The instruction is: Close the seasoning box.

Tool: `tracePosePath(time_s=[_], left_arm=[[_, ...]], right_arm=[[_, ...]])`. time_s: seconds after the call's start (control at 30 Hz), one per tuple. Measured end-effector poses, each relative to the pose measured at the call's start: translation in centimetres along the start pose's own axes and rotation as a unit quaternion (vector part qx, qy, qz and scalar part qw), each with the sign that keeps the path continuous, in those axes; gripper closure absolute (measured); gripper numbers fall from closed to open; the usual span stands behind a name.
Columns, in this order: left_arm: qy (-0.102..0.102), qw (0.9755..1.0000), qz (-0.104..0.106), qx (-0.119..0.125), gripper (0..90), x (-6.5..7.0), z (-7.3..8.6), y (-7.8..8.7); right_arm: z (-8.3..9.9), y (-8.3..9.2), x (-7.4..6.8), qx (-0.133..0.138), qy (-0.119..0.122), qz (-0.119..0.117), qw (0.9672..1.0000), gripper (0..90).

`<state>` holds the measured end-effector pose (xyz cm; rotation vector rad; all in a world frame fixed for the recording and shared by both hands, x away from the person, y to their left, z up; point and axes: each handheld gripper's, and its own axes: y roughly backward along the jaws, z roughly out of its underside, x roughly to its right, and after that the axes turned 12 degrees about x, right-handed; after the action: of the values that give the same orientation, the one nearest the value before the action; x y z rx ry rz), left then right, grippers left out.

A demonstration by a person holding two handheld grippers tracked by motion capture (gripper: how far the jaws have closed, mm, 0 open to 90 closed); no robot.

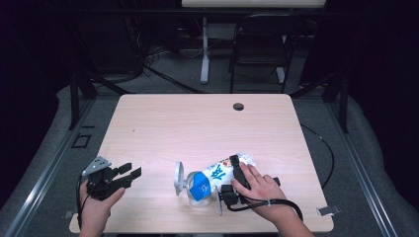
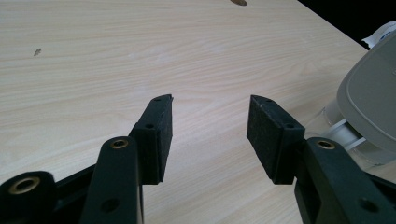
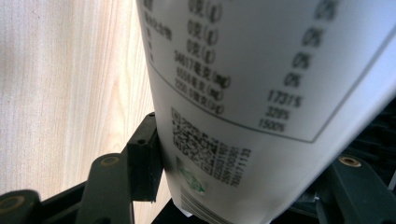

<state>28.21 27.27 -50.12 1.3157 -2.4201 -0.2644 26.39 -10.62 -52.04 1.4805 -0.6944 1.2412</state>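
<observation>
White and blue pouch lies on its side on the light wood tabletop, near edge, a bit right of centre. Glossy packaging, blue panel at its left end with white characters, small red and blue print along the white body, crinkled sealed end pointing far-right. Its left end sits over a clear container with a grey flip lid standing open (lid tilted up toward the left).

Right gripper is clamped across the pouch, the hand on top of it. In the right gripper view the pouch shows its white back side: a nutrition table with percent figures, a QR code, a small green mark, a barcode at the bottom edge. One of the fingers presses on the pouch's left edge; the other is mostly hidden behind the pouch. So the fingers are gripping the pouch, spread wide.

Left gripper rests at the near-left of the tabletop, well apart from the pouch, held by the left hand. Its fingers stand open with bare wood between them. The left gripper view catches the grey lid and clear container at the right edge.

Round cable hole at the far edge of the tabletop.
</observation>
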Motion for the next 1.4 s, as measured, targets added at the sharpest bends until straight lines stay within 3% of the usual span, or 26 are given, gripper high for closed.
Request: tracePosePath(time_s=[1.4], left_arm=[[0.004,1.0000,-0.001,0.003,50.9,-0.15,0.02,0.08]], right_arm=[[-0.16,0.04,0.23,-0.005,0.015,-0.003,0.9999,41.3]])
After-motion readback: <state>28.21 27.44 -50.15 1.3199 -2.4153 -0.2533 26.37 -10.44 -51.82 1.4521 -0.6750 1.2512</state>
